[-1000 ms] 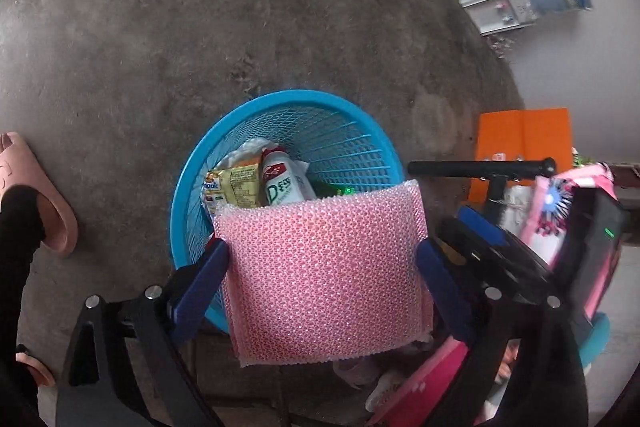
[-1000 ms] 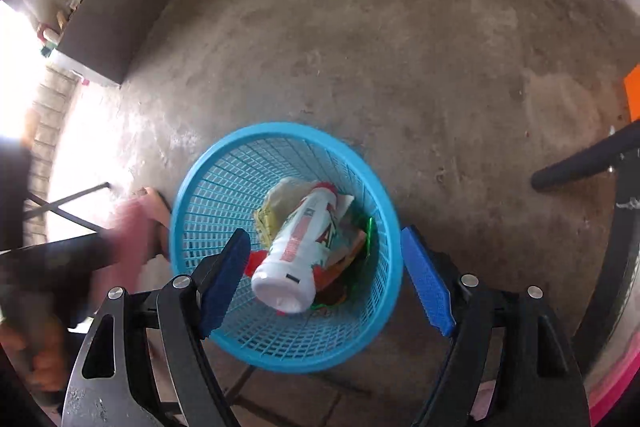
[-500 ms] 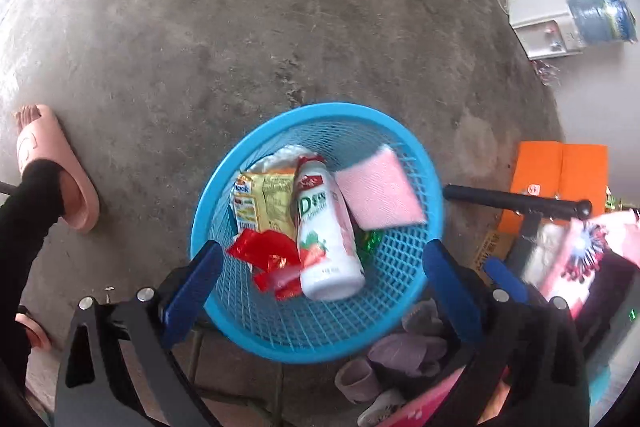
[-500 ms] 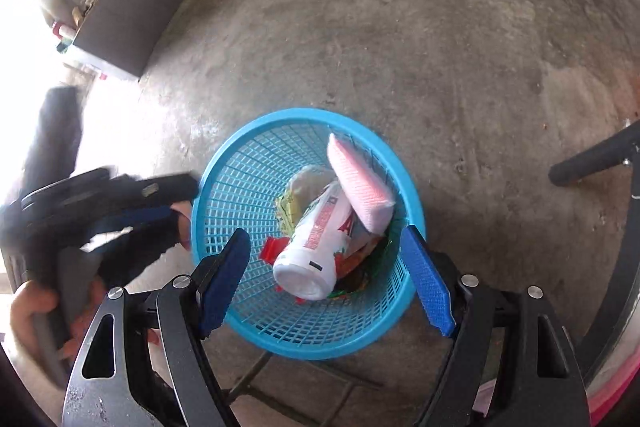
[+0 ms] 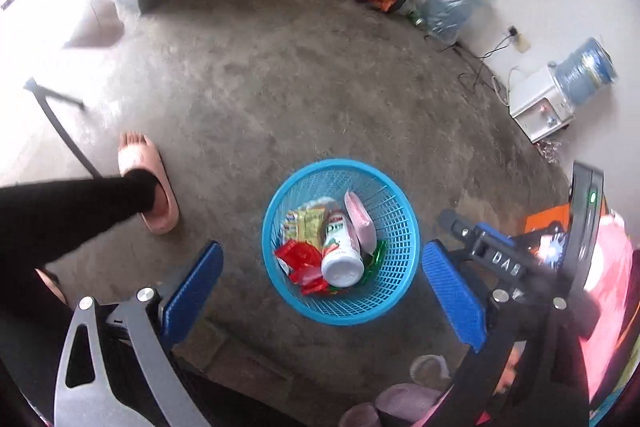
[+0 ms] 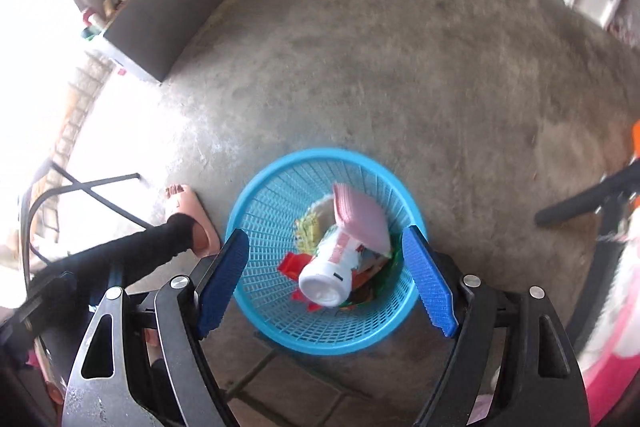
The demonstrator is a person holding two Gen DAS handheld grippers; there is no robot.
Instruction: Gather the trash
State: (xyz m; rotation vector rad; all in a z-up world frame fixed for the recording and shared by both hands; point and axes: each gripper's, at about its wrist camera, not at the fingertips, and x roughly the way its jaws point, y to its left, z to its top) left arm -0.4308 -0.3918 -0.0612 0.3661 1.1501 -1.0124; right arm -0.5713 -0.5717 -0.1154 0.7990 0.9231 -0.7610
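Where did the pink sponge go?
It's inside the blue basket, leaning on the far-right wall beside the white bottle; the pink sponge shows in both wrist views.

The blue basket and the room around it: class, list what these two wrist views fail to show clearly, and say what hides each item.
- Basket bottom, both views: covered by the bottle, pink sponge and wrappers.
- Bottle label, right wrist view: blurred, unreadable.
- Person's leg, left wrist view: cut off by the frame edge.
- Doorway area, right wrist view: washed out by glare.
- Pink object, left wrist view: blurred, partly behind the gripper.
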